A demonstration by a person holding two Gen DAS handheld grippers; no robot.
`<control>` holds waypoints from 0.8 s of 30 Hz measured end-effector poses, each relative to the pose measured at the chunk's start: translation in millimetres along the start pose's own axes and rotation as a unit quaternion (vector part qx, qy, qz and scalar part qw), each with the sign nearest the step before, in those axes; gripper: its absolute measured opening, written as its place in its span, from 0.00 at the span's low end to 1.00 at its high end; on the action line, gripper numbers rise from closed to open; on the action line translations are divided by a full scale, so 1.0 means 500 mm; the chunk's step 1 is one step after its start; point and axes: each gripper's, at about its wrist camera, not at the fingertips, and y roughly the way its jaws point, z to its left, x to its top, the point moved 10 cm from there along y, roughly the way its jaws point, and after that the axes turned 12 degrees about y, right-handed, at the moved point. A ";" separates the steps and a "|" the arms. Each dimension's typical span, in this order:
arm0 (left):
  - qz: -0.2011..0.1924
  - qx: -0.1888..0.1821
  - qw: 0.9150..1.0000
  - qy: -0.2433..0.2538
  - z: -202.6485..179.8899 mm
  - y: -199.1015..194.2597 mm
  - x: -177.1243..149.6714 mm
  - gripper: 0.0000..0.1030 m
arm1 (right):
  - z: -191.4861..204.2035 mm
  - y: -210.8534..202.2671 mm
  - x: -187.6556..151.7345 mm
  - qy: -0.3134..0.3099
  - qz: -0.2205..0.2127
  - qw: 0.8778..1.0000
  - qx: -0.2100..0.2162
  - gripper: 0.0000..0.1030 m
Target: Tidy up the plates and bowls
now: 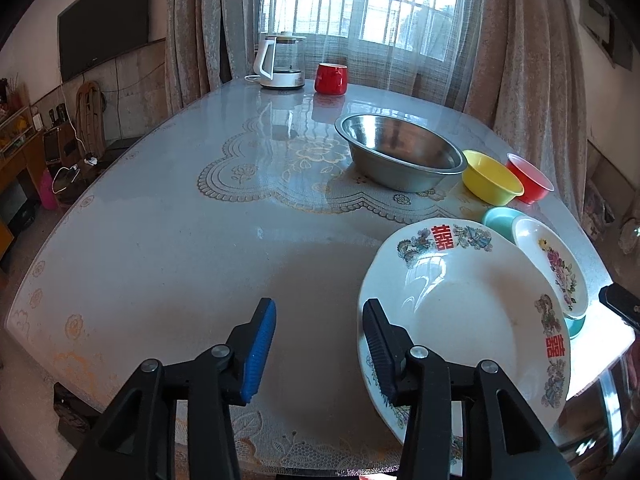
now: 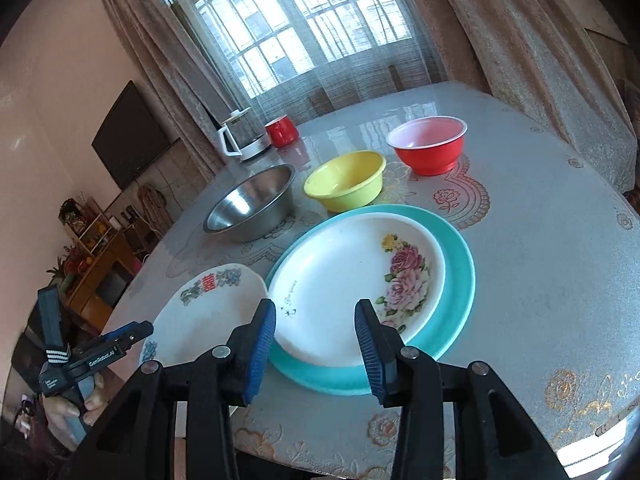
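Note:
A large white plate with red characters (image 1: 472,312) lies at the table's near right; it also shows in the right wrist view (image 2: 200,320). My left gripper (image 1: 320,344) is open, its right finger over that plate's left rim. A white rose plate (image 2: 352,280) sits stacked on a teal plate (image 2: 460,280). My right gripper (image 2: 316,344) is open above their near edge. Behind stand a steel bowl (image 2: 250,208), a yellow bowl (image 2: 346,186) and a red bowl (image 2: 428,146). The left gripper body (image 2: 80,360) shows at the left of the right wrist view.
A glass kettle (image 1: 282,62) and a red mug (image 1: 330,78) stand at the table's far edge by the curtained window. The lace-patterned table top (image 1: 180,240) stretches left. Shelves and a TV line the left wall.

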 end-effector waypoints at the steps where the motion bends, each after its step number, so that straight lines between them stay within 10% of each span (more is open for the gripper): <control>1: -0.001 0.001 1.000 0.001 0.000 0.000 0.001 0.45 | 0.015 0.004 -0.017 -0.010 0.013 1.000 0.011 0.43; 24: -0.009 -0.030 0.999 0.008 -0.011 0.016 0.003 0.52 | 0.060 0.075 -0.180 0.016 0.141 0.985 0.096 0.43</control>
